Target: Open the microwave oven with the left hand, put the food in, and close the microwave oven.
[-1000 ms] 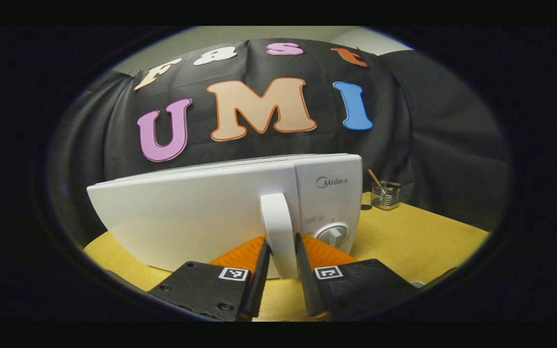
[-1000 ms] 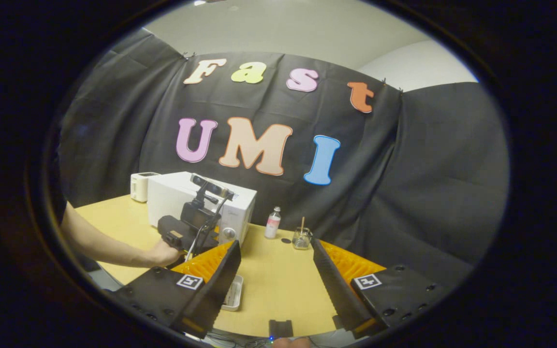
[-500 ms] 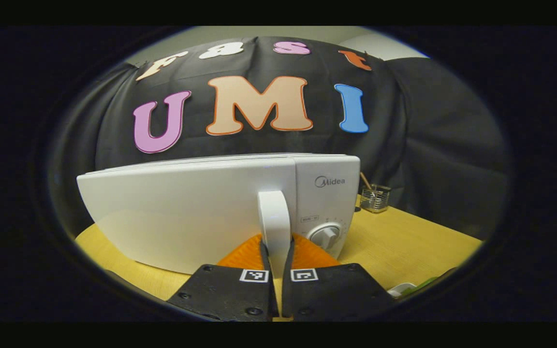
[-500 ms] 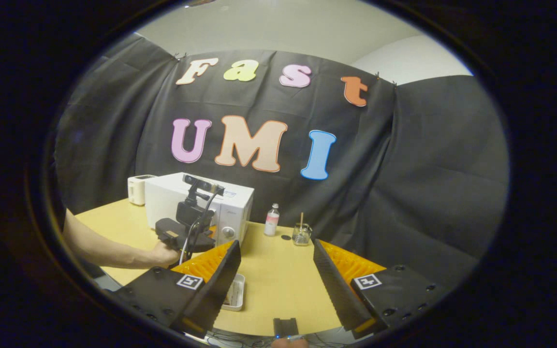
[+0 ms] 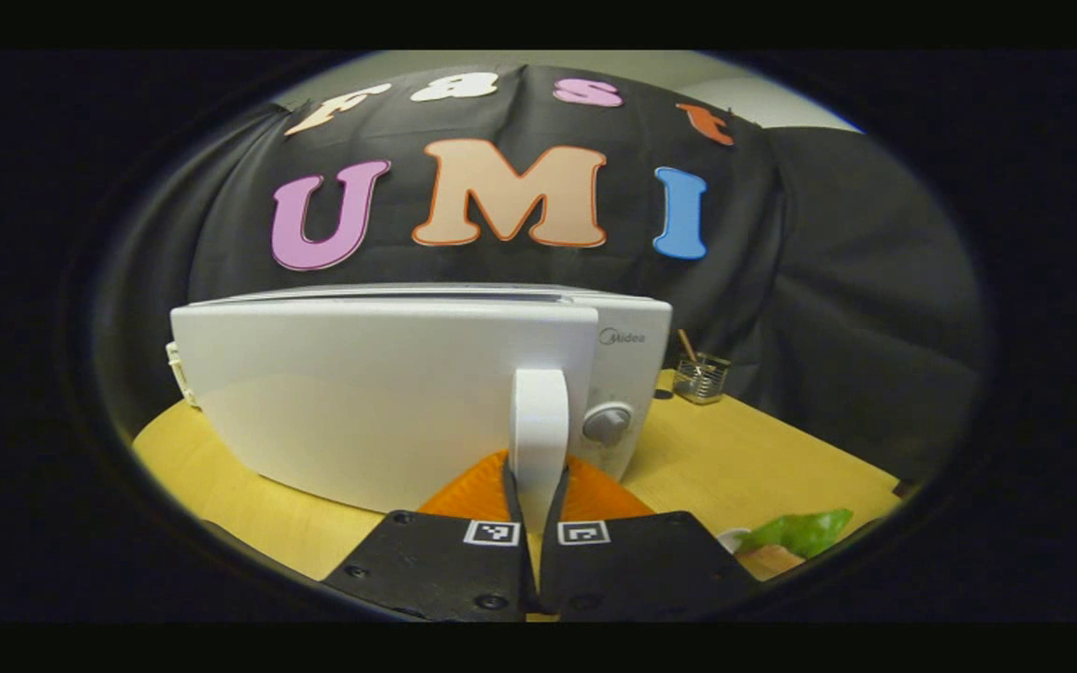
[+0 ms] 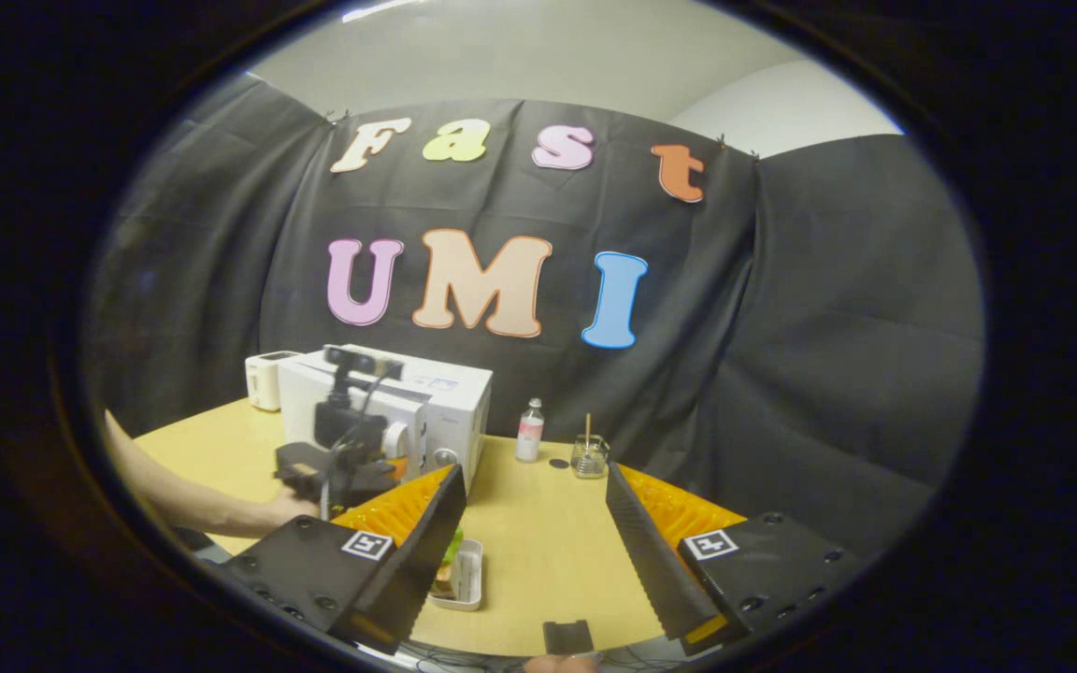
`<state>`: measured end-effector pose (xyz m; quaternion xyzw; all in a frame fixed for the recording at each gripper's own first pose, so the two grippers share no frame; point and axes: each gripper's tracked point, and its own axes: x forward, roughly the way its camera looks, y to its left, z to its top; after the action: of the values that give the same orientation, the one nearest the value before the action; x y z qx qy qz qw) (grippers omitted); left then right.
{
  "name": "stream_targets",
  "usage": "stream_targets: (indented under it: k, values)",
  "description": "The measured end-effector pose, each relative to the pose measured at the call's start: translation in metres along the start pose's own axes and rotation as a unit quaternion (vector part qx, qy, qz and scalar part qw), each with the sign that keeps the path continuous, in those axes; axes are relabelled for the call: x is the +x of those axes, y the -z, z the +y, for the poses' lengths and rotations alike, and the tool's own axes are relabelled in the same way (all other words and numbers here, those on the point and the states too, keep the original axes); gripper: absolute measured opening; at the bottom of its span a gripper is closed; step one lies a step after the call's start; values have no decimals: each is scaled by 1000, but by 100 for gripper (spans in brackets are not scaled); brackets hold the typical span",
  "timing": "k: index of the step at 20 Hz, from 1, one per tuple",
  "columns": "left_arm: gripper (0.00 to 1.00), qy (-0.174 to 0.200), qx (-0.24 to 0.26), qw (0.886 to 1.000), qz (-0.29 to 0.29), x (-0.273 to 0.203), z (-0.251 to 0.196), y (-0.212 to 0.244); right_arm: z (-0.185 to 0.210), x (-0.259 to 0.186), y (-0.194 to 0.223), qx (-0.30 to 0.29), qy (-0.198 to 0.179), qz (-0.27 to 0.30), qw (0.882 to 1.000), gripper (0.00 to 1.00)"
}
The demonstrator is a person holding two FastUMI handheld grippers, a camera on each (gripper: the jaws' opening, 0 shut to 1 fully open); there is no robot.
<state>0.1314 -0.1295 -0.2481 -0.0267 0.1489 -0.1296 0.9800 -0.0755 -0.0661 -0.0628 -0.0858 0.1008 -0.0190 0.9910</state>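
1. 2 grippers are at work: the left gripper (image 5: 531,495) is clamped on the white handle (image 5: 538,421) of the microwave oven (image 5: 389,393), both fingers pressing its lower end.
2. In the left gripper view the door (image 5: 361,393) stands slightly swung out from the body, with the control panel and its round knob (image 5: 606,425) set back behind the door's right edge.
3. The microwave oven sits on a yellow table (image 5: 763,458), near the black cloth wall.
4. The right gripper (image 6: 534,523) hangs above the table's near side with its fingers spread wide and nothing between them.
5. The food (image 6: 450,565) lies in a small white tray (image 6: 469,578) on the table, partly hidden behind the right gripper's left finger; in the left gripper view a green leaf of it shows at the lower right.
6. In the right gripper view a hand (image 6: 288,509) holds the left gripper at the oven door.
7. Right of the oven stand a small bottle (image 6: 528,432) and a glass jar (image 6: 587,456) with a stick in it, close together.
8. 1 white toaster (image 6: 265,379) stands just left of the oven.
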Motion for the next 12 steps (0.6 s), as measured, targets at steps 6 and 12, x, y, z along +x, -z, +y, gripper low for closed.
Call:
stream_targets:
  k: [6, 12]
  values:
    - [1, 29, 9, 999, 25, -92, 27, 21, 33, 25, 14, 11, -41, 10, 999, 96]
    - [1, -11, 1, 999, 47, -152, 68, 37, 74, 40, 31, 35, -84, 27, 995, 97]
